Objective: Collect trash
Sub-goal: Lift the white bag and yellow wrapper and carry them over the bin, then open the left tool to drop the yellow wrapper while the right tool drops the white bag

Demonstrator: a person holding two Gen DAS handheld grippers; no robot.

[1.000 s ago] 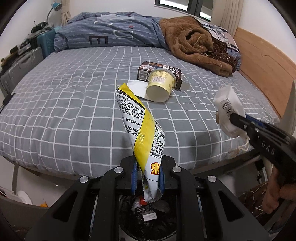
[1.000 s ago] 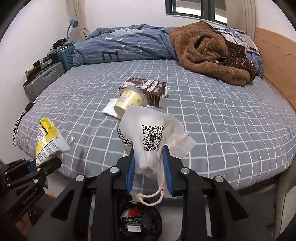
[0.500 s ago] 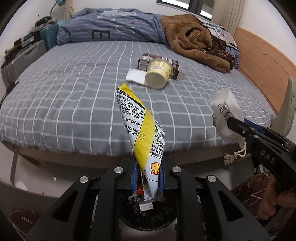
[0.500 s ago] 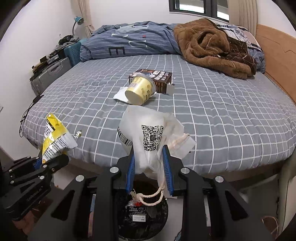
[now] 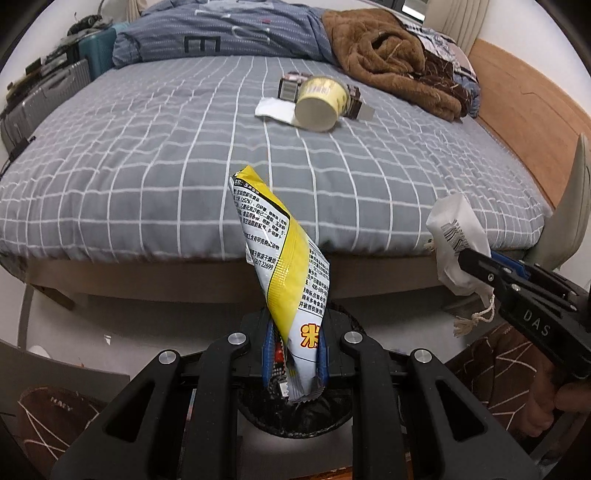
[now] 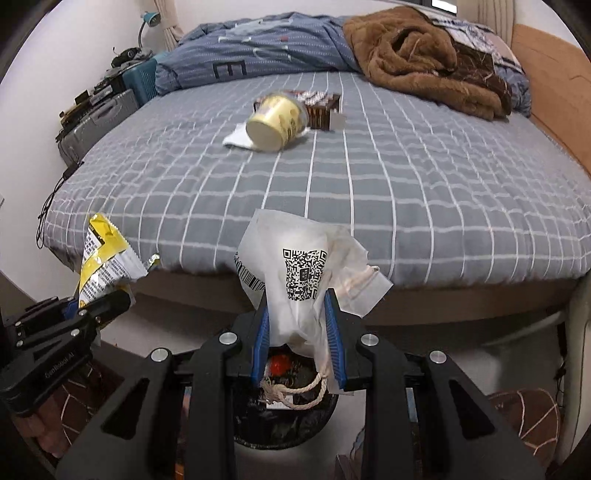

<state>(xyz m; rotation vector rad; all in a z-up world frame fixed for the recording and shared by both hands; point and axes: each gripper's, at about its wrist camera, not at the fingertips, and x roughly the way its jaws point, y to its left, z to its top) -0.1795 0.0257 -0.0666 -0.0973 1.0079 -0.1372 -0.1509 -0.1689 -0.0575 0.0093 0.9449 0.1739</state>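
Note:
My left gripper is shut on a yellow and white snack bag, which stands up out of its blue pads over a black-lined trash bin on the floor. My right gripper is shut on a white drawstring pouch with a QR code, its cord hanging over the same bin. Each gripper shows in the other's view: the right one at the right, the left one at the left. A yellow cup, a white paper and a dark box lie on the bed.
The grey checked bed fills the view ahead, with a brown blanket and blue duvet at its far end. Suitcases stand at the left wall. A wooden panel runs along the right. Slippered feet flank the bin.
Both grippers have drawn back from the bed and sunk, each keeping its item. The bed's edge and the floor now show, and the bin sits more fully under the fingers.

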